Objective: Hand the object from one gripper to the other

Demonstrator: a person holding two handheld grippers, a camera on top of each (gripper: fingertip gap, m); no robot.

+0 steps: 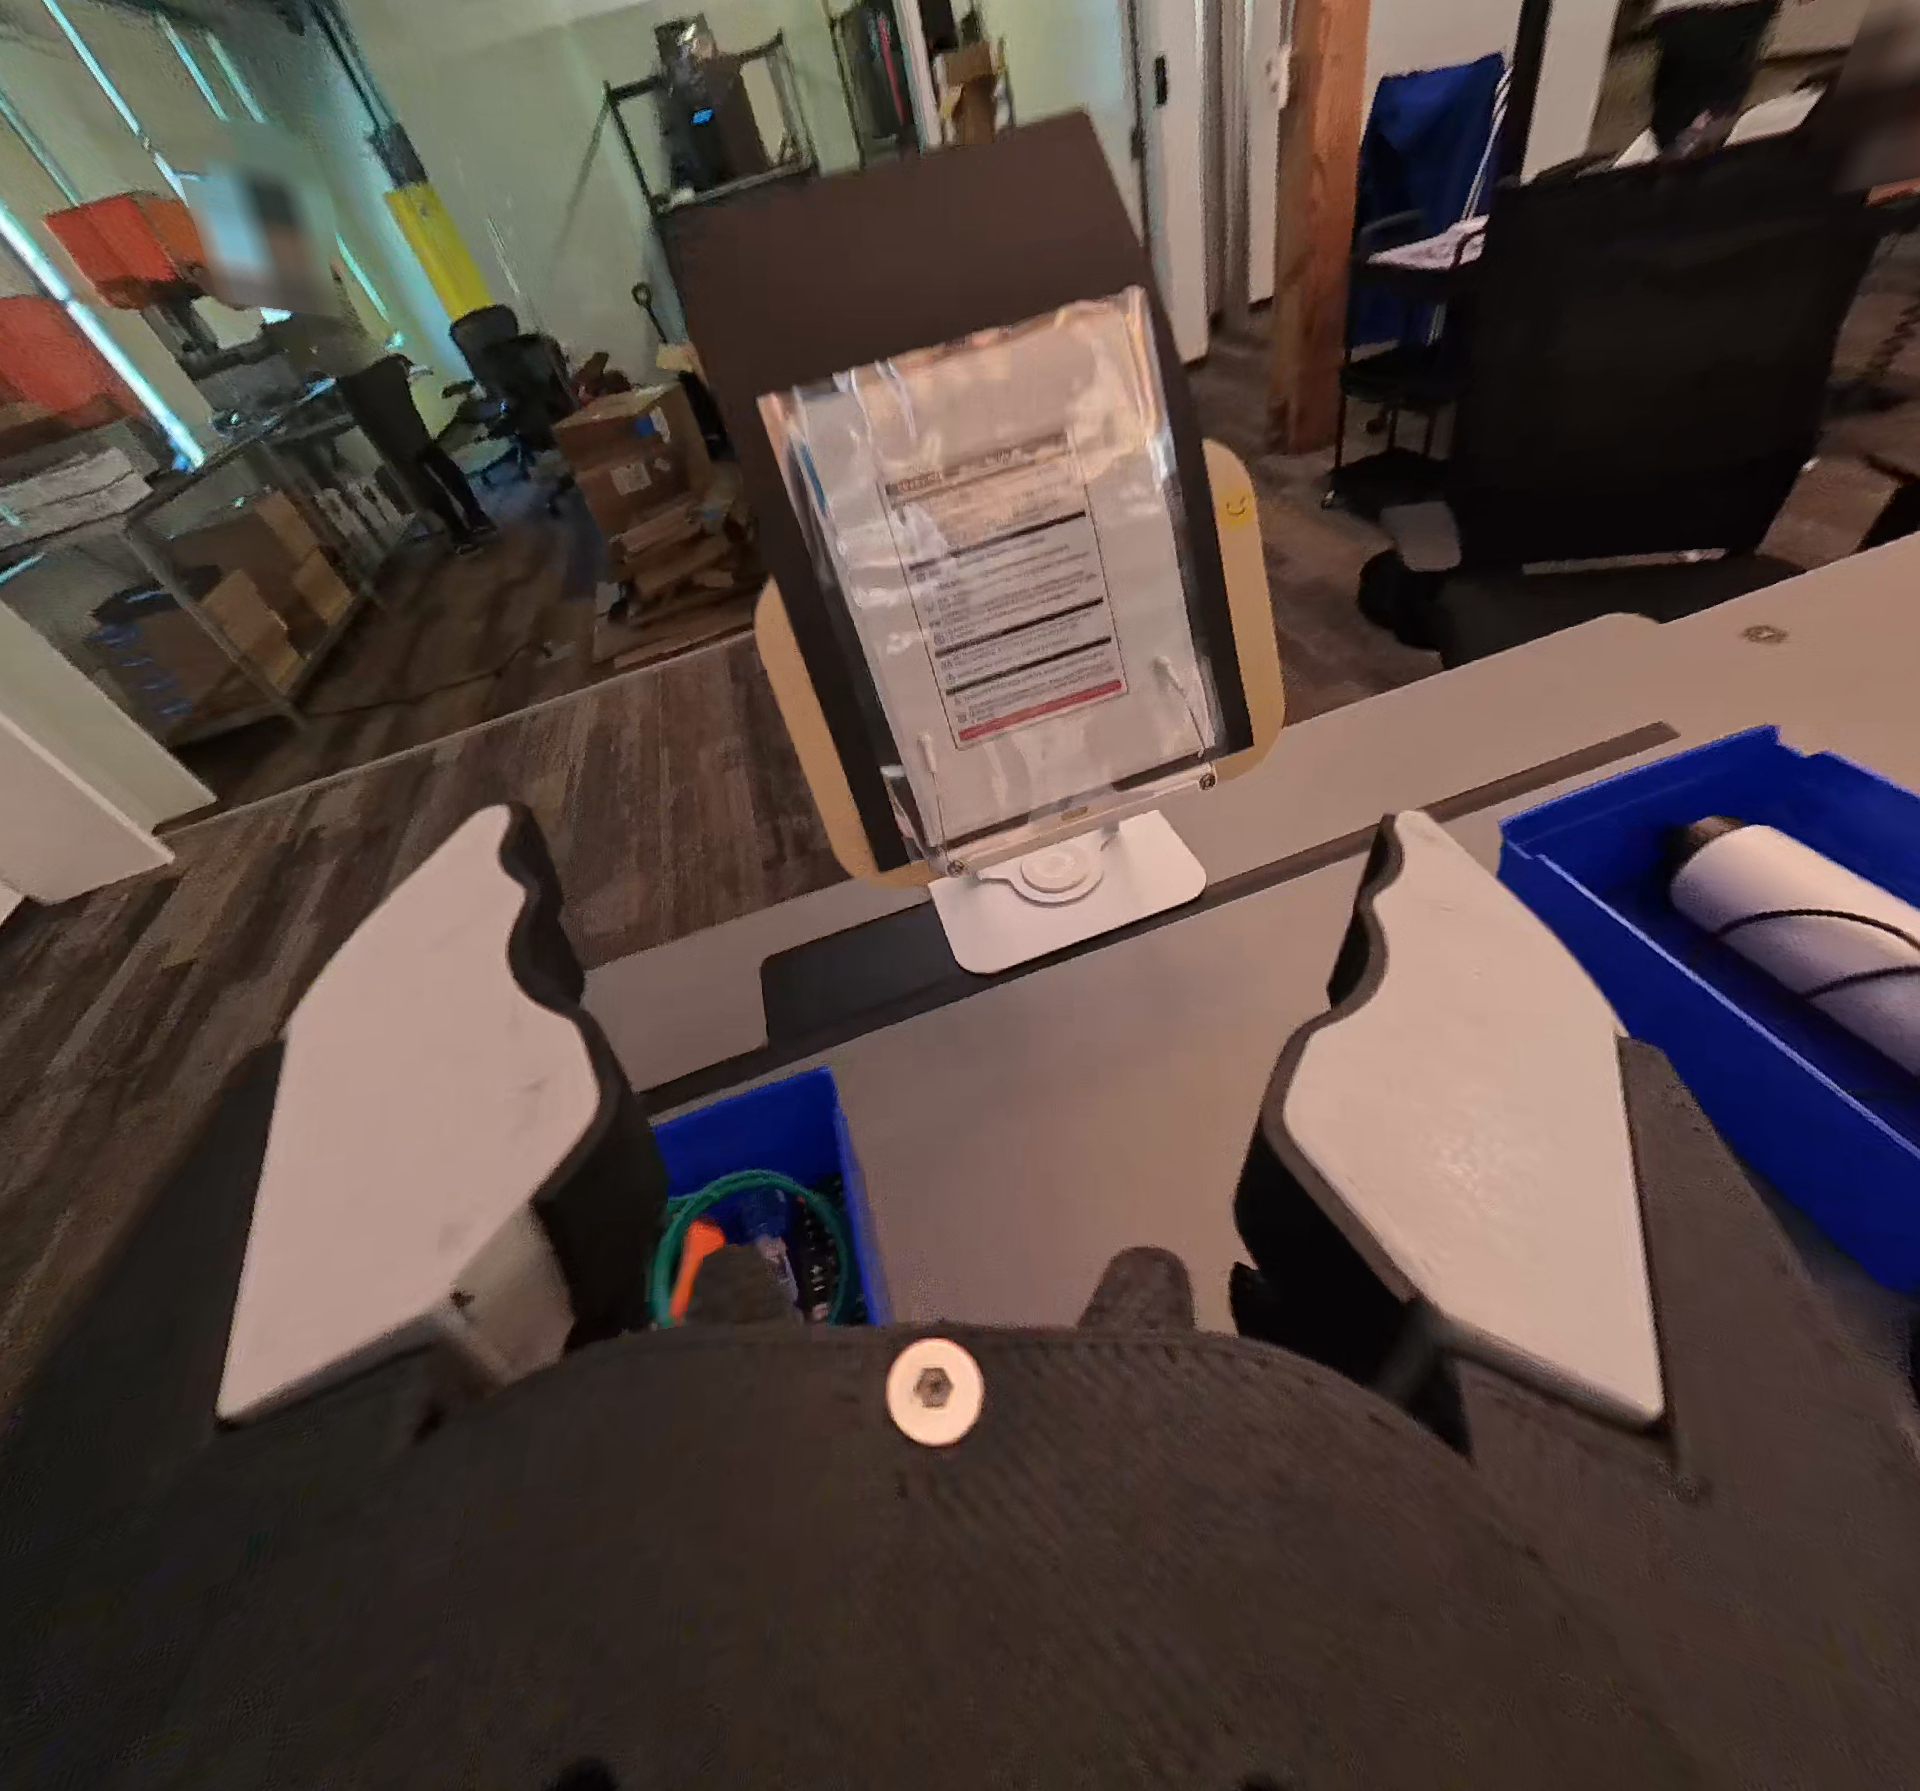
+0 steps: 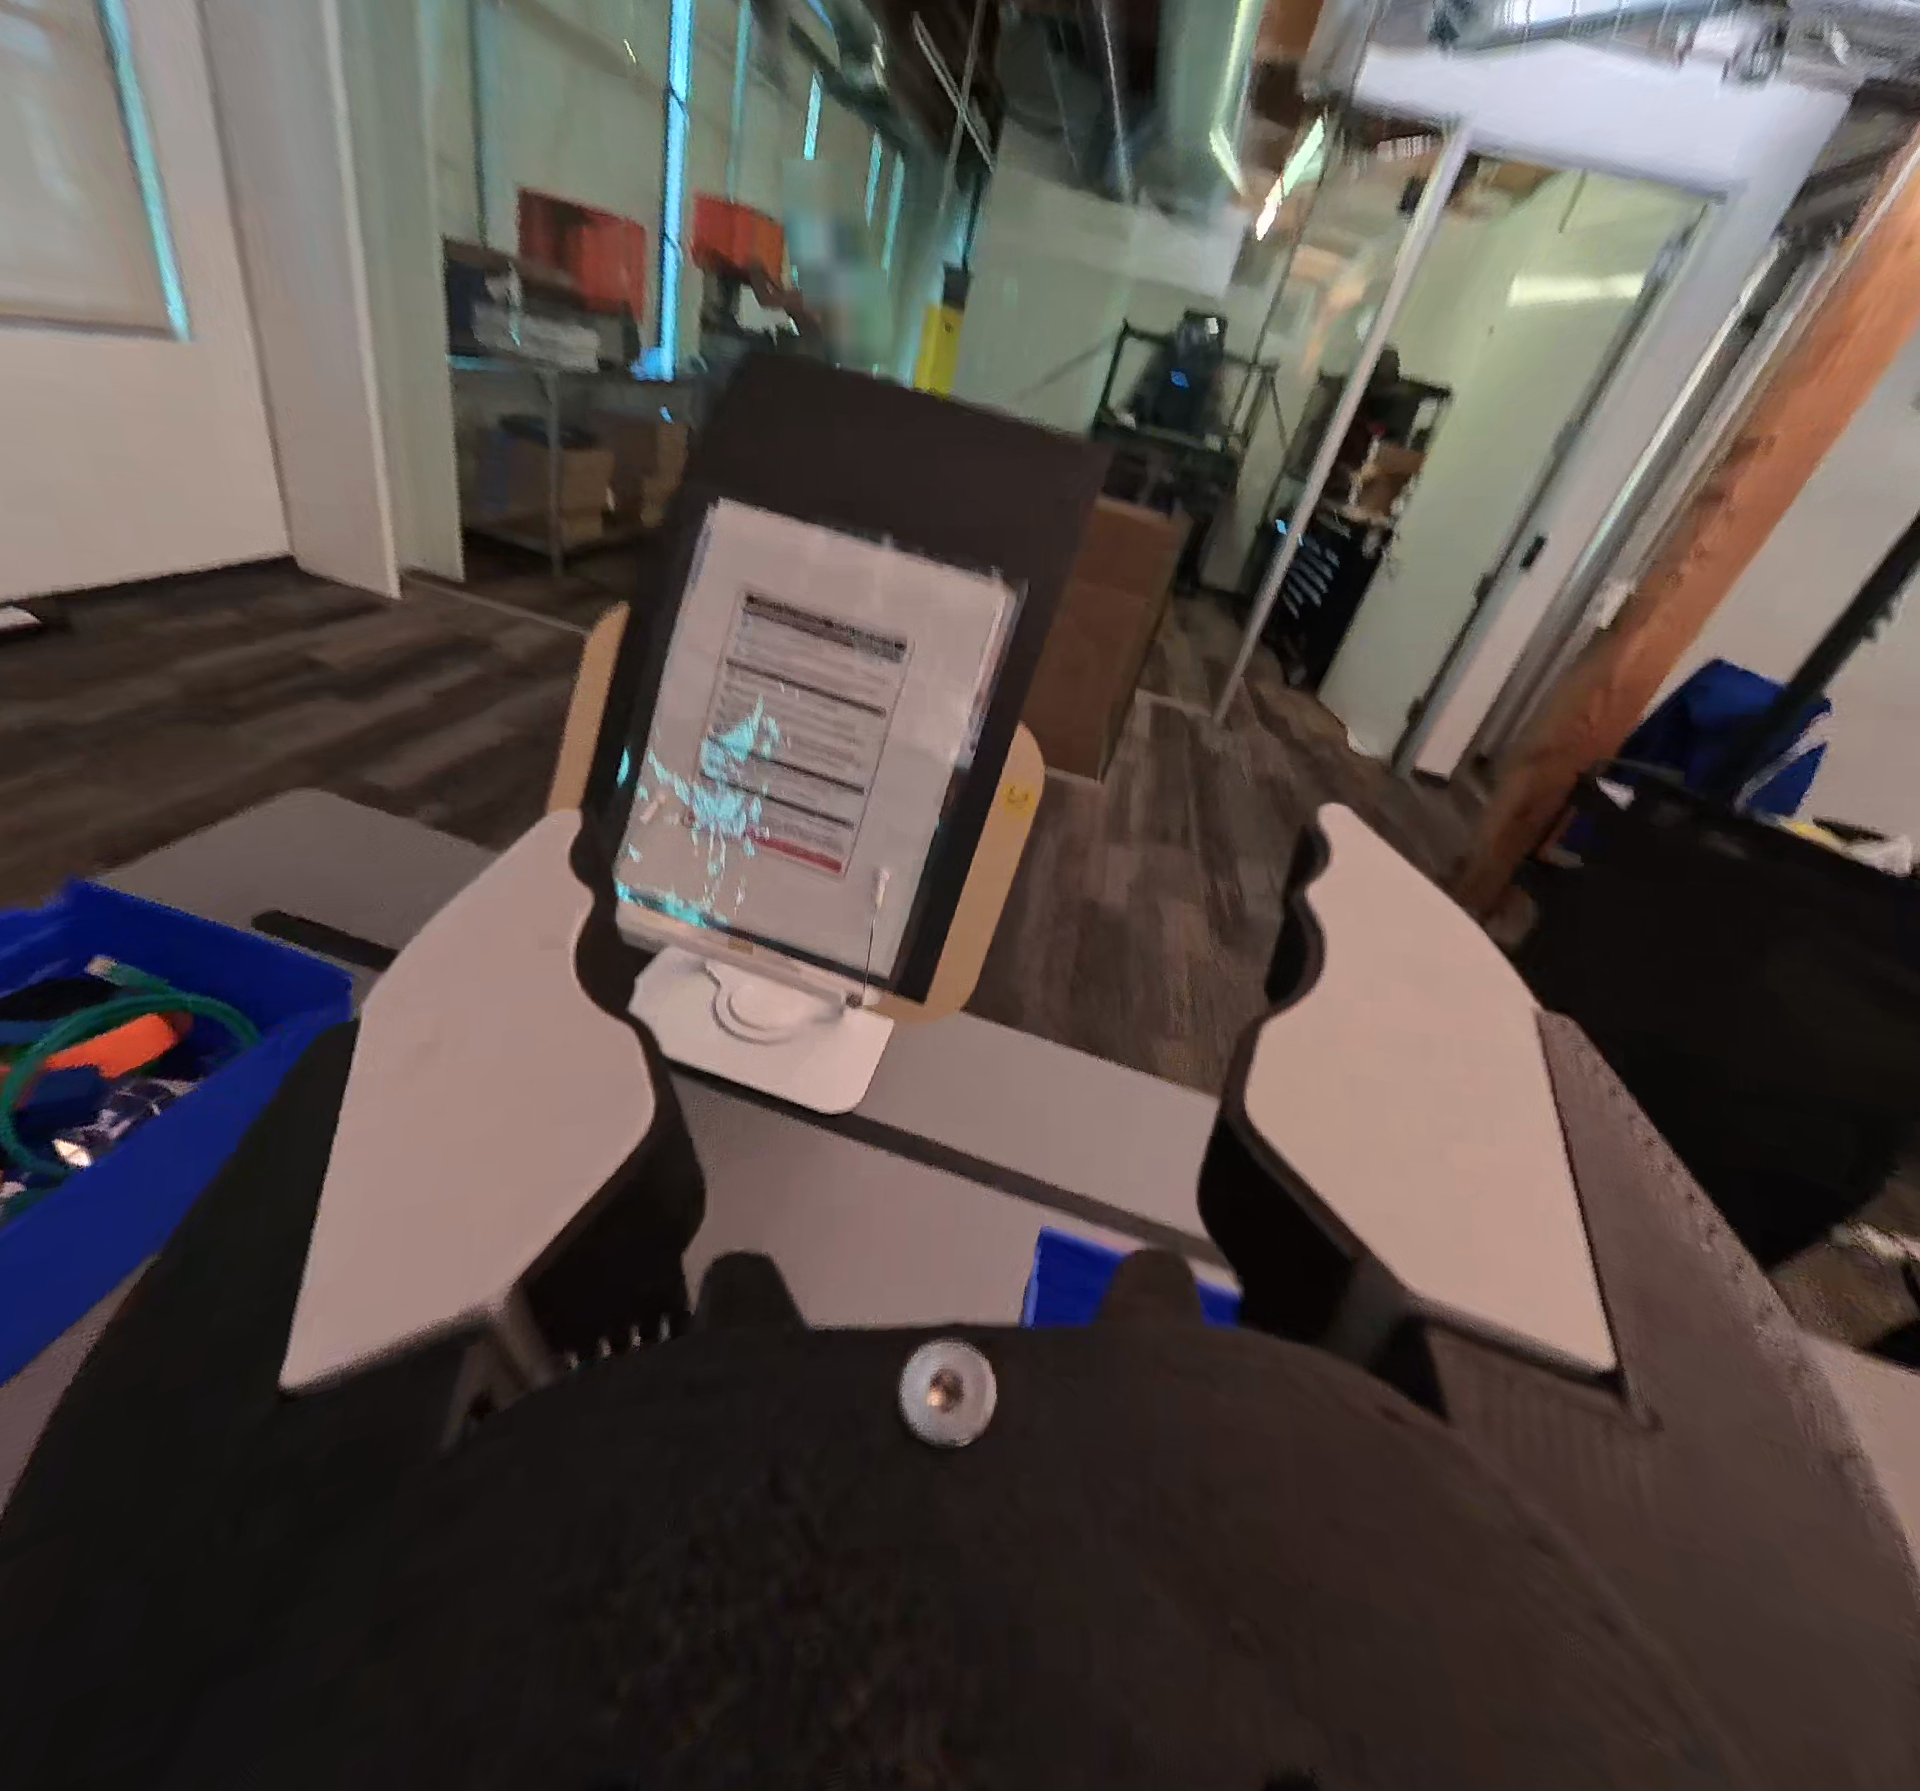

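Neither gripper holds any object: the left gripper (image 1: 951,920) hangs with jaws wide apart above the grey table (image 1: 1039,1118), over a blue bin (image 1: 769,1113) of tangled cables near the left edge. At the far edge stands a clear sign holder (image 1: 997,578); toward the right edge, a white roller (image 1: 1797,941) lies in a second blue bin (image 1: 1621,952). The right gripper (image 2: 940,910) is likewise spread and empty.

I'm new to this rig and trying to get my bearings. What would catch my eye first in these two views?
Straight ahead on the grey table stands a clear sign holder with a printed sheet, on a white base. Blue bins flank it: one with a white roll to the right, one with green cable and orange bits to the left. Both the left gripper and right gripper are open and empty.
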